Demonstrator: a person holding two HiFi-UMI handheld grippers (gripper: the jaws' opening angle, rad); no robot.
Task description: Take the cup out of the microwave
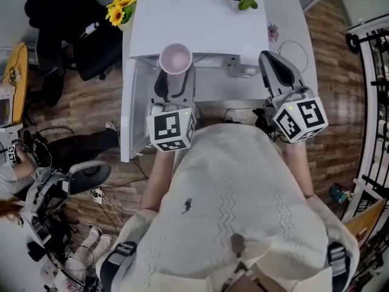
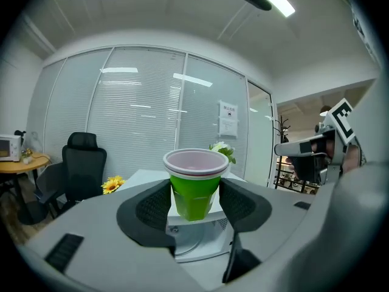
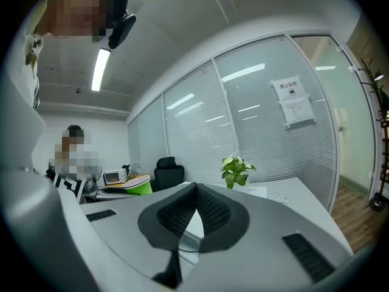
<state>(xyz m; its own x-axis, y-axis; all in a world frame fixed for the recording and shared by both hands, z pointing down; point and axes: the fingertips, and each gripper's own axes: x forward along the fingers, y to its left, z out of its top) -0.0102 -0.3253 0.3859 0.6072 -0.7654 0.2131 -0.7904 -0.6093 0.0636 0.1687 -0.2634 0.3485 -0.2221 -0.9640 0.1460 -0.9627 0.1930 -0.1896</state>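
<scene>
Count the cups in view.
1: a green cup, clamped in the left gripper, just in front of the open microwave. More could be hidden inside it.

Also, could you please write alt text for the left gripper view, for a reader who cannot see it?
The left gripper holds an upright green cup with a white rim between its two dark padded jaws, in front of a white microwave. Behind are a black office chair, yellow flowers and a glass wall with blinds.

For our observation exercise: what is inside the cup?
From the head view the cup shows only a pale pink lining, with nothing in it. In the left gripper view its green wall hides the inside.
</scene>
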